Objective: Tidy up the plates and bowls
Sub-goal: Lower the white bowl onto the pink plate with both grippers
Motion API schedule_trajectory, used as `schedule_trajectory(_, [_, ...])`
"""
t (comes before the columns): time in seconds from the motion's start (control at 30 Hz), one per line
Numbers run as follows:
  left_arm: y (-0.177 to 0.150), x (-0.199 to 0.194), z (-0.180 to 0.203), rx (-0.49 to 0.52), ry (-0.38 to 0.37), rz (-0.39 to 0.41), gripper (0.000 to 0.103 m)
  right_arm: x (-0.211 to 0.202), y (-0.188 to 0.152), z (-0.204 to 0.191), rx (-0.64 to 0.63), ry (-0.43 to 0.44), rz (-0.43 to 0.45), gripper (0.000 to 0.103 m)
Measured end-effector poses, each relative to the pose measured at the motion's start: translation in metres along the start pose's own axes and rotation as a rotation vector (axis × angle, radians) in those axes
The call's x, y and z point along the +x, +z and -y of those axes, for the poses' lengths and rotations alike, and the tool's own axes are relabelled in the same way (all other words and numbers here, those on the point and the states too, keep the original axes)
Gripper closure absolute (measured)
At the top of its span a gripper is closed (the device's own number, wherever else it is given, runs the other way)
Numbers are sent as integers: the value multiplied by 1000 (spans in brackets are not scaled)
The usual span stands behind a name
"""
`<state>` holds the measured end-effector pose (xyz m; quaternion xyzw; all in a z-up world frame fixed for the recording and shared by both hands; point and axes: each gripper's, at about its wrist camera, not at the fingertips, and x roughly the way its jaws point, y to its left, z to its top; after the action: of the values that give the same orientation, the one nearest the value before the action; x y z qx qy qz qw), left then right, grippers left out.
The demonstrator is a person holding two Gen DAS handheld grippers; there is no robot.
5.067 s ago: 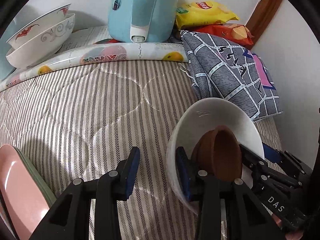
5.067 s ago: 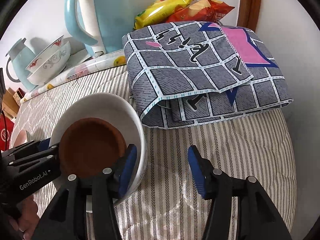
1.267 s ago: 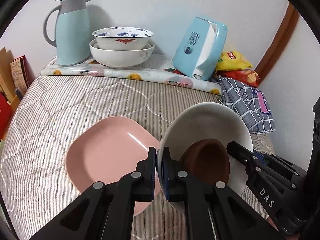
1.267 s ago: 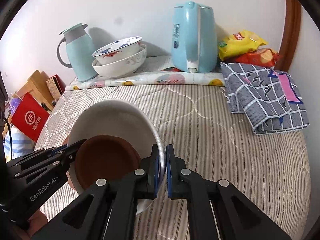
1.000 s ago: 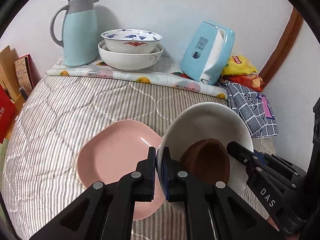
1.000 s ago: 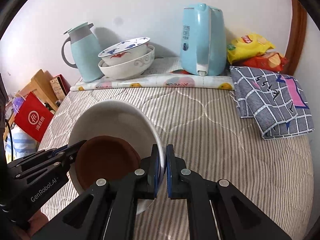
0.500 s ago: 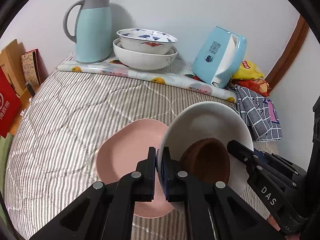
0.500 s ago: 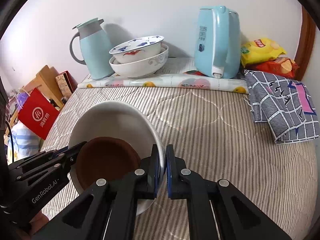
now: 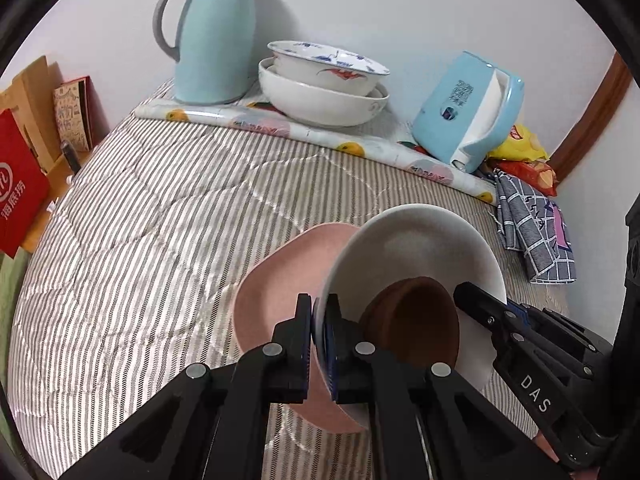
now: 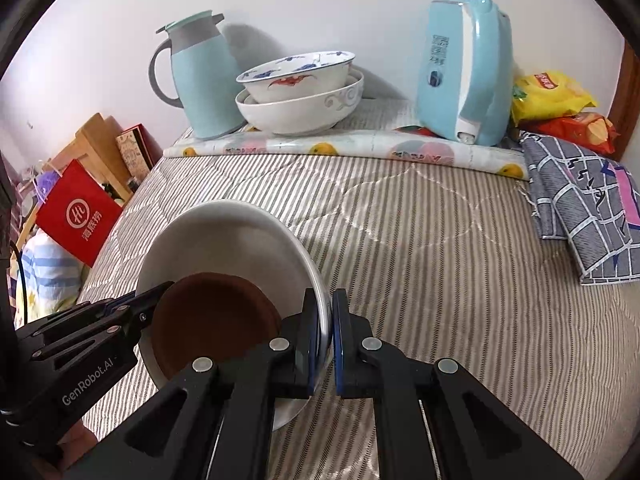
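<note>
A white bowl [image 9: 416,240] with a small brown bowl [image 9: 416,320] inside it is held in the air by both grippers. My left gripper [image 9: 318,328] is shut on its left rim. My right gripper [image 10: 326,332] is shut on its right rim; the white bowl [image 10: 224,236] and brown bowl [image 10: 216,320] show there too. A pink plate [image 9: 280,280] lies on the striped quilt [image 9: 140,220], partly hidden under the held bowl. Two stacked patterned bowls [image 9: 324,84] stand at the back, also in the right wrist view [image 10: 300,96].
A teal thermos jug [image 9: 216,36] stands left of the stacked bowls and a light blue kettle [image 10: 464,68] to their right, on a fruit-print mat [image 10: 344,146]. A checked cloth [image 10: 584,200] and snack bags [image 10: 548,96] lie at the right. A red bag [image 10: 80,212] stands off the left edge.
Both grippers carry the white bowl leftward and toward the back. The pink plate has slid further under the held bowl. The stacked bowls and thermos appear closer.
</note>
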<state>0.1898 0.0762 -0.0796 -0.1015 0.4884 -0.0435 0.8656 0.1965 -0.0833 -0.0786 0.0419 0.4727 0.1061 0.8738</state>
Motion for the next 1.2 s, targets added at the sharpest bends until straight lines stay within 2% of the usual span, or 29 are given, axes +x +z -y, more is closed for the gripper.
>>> schedule_trajectory(0.4, [-3, 19, -16, -20, 3, -40, 96, 27, -4, -9, -16, 6, -70, 96])
schedule_trajectory(0.6, [1, 23, -14, -3, 11, -41, 96, 31, -2, -9, -17, -4, -78, 96])
schedule_trajectory(0.8, [3, 26, -15, -4, -2, -43, 95, 36, 1, -9, -22, -15, -97, 96])
schedule_trajectory(1.03, [6, 30, -20, -30, -58, -58, 90, 43, 4, -3, 2, -9, -117, 96])
schedule_trajectory(1.2, [6, 30, -20, -35, -60, -63, 89, 43, 4, -3, 4, 3, -124, 95])
